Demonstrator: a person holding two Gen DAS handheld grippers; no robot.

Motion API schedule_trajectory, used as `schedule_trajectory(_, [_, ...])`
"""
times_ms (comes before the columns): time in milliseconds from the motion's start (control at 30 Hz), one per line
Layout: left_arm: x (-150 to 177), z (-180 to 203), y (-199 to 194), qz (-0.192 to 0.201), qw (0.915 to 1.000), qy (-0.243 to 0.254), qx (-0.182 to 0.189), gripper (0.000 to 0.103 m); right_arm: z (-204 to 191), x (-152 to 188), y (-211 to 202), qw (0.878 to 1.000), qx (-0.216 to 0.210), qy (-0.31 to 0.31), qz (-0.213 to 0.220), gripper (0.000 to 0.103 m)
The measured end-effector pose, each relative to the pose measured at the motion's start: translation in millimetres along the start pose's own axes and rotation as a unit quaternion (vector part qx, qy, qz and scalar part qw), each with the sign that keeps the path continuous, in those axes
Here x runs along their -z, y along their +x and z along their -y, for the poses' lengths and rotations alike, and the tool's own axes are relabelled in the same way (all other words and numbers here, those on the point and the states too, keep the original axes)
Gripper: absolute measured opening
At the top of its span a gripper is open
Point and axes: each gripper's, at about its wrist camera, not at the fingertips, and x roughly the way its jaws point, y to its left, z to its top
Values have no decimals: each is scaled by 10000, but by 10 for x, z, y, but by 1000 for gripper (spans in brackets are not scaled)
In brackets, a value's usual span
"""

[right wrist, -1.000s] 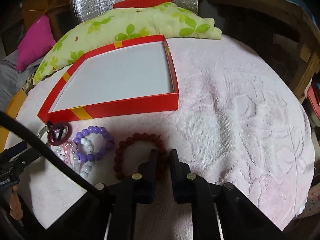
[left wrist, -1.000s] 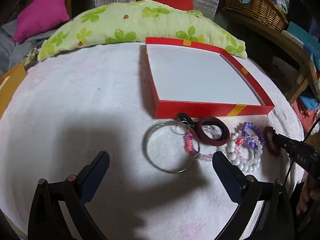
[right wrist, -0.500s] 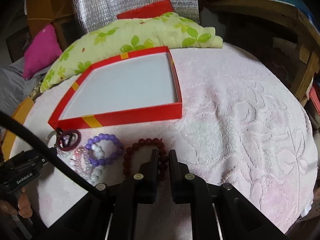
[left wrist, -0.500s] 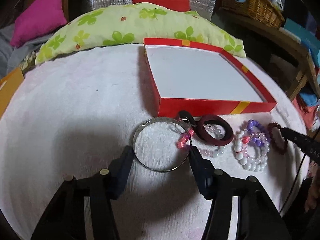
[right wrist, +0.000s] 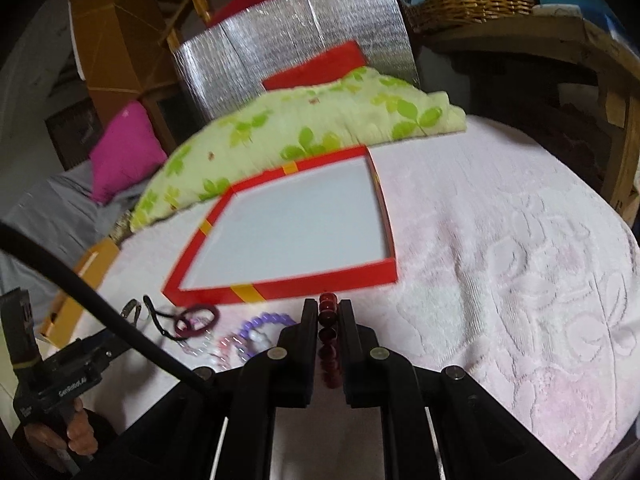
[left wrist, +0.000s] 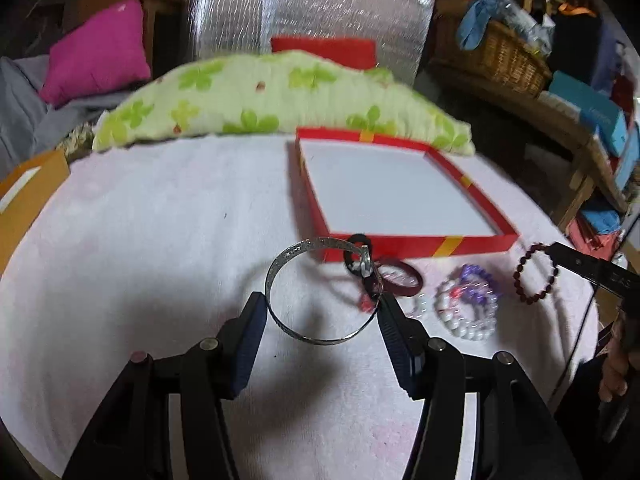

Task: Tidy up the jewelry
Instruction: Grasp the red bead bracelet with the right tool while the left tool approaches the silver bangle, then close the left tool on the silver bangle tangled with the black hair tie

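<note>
Both grippers hold: left gripper (left wrist: 322, 312) spans the bangle (left wrist: 320, 290), right gripper (right wrist: 329, 322) pinches the beads (right wrist: 328, 336); tray (right wrist: 288, 292) lies at twelve o'clock.

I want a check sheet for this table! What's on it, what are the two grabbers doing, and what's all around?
Surface: white towel covering the table.
Job's things: red box, nothing in it; silver bangle raised off the towel, smaller rings hanging from it; dark red bead bracelet; white and purple bead bracelets on the towel.
Clutter: orange box at the left edge.
Grippers: left gripper, jaws pressing the bangle's sides; right gripper, jaws shut on the red beads.
Cables: black cable crossing the right wrist view.
Surroundings: green leaf cushion, pink pillow, silver foil sheet, wicker basket.
</note>
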Motion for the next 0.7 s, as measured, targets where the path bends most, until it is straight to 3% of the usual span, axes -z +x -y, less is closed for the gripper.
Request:
schedule_trajectory(200, [26,-70,-113,22,9997,-100,231,59,-29,-64,-88,9993,-313,95,189,11])
schedule_trajectory(433, [81,-192,113,-581,9967,-466,-318,59,6,-39,-61,9995,-248,134,110,11])
schedule_trajectory(700, [160,-171,186,-763,9946,-304,-636,68,45,-20,-31,9996,-205,197,38,11])
